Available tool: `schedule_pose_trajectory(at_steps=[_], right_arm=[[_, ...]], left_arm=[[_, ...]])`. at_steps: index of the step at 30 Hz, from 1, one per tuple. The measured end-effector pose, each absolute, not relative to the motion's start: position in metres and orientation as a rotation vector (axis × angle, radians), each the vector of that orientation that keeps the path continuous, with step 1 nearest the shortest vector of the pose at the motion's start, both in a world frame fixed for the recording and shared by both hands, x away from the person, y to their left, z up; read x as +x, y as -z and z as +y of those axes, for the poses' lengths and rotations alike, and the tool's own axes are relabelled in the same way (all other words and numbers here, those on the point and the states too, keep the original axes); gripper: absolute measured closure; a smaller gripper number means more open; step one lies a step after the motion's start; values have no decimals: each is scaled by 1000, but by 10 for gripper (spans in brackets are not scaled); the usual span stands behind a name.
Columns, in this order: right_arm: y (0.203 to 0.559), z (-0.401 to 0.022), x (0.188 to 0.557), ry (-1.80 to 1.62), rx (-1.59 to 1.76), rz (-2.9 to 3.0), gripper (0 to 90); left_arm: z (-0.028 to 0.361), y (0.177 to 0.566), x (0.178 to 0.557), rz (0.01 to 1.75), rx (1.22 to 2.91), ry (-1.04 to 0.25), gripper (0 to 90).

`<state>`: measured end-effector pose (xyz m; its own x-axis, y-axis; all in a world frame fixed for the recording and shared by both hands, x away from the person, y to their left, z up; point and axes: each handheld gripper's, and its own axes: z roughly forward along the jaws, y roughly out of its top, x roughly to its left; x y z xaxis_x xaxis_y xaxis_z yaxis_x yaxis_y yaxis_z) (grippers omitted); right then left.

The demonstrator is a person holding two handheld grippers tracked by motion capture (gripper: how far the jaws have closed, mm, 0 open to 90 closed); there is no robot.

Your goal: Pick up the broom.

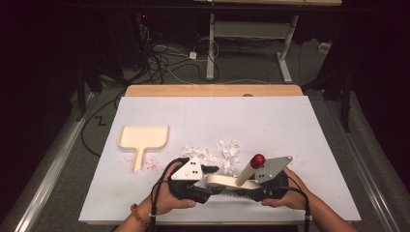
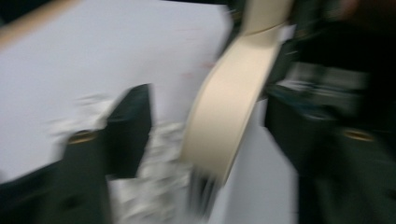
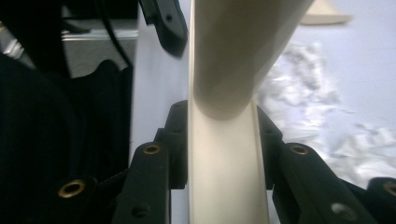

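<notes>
Cream wooden brush with a red-tipped handle (image 1: 240,180) clamped in the right tongs (image 3: 224,140) at the near edge of the white desk (image 1: 270,121).

Right tongs pressed on both sides of the brush's cream body, red knob angled up and away. Left tongs (image 2: 196,140) apart, straddling the brush's far end without pressing, though blurred. Heap of white crumpled paper scraps (image 1: 215,153) just beyond both tongs. Cream wooden dustpan with a short handle (image 1: 143,139) lying flat, well apart to the left, amid faint red specks.
</notes>
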<state>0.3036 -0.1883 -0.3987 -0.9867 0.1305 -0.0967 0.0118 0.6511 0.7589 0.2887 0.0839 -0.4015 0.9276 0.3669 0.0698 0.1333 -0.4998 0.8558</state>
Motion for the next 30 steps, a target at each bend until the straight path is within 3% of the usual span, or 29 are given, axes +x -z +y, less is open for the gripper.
schedule_pose_trajectory(at_steps=[1, 6, 11, 15, 20, 30], right_arm=[[397, -190, 304, -1244, 144, 2706, 677], [388, -201, 311, -1231, 285, 2613, 676], [378, -218, 316, -1196, 399, 2518, 677], [375, -237, 317, -1124, 485, 2476, 677], [373, -265, 318, -1073, 609, 2393, 676], [388, -299, 334, -879, 870, 2280, 677]], left_arm=[[89, 401, 287, 378, 2100, -355, 237], [122, 406, 279, 469, 2092, -621, 209], [159, 424, 270, 578, 2108, -741, 190], [184, 442, 264, 657, 2143, -778, 189], [203, 458, 253, 757, 2127, -721, 200], [198, 466, 250, 781, 2161, -742, 196]])
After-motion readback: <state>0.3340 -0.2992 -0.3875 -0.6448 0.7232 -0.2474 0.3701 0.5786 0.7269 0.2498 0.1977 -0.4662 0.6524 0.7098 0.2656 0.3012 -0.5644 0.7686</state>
